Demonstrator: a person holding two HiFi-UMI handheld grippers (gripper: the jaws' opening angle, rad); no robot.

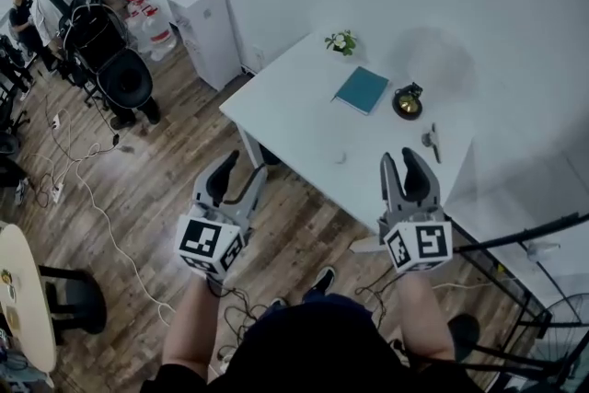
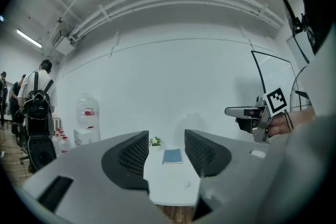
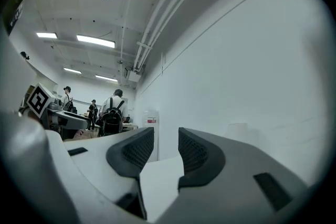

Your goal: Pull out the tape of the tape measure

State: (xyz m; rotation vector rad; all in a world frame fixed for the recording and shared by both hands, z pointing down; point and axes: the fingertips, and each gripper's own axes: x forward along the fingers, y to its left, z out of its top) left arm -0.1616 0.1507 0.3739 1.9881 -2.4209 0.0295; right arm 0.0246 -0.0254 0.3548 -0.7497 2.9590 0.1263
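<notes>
Bright, even light falls from ceiling strips (image 3: pixel 95 40), with faint soft shadows, fisheye bending, dark corners and slight softness.

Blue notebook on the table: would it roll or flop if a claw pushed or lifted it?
The notebook lies flat, so it would probably slide, not roll. It looks thin, so it might sag if lifted by one edge.

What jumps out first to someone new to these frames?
Two marker-cubed tools fill the head view's foreground, left tool and right tool, both open and empty, before the white table. Toward its far side lie a teal notebook, a small plant and the dark tape measure, untouched. A person with a black backpack stands upper left.
</notes>
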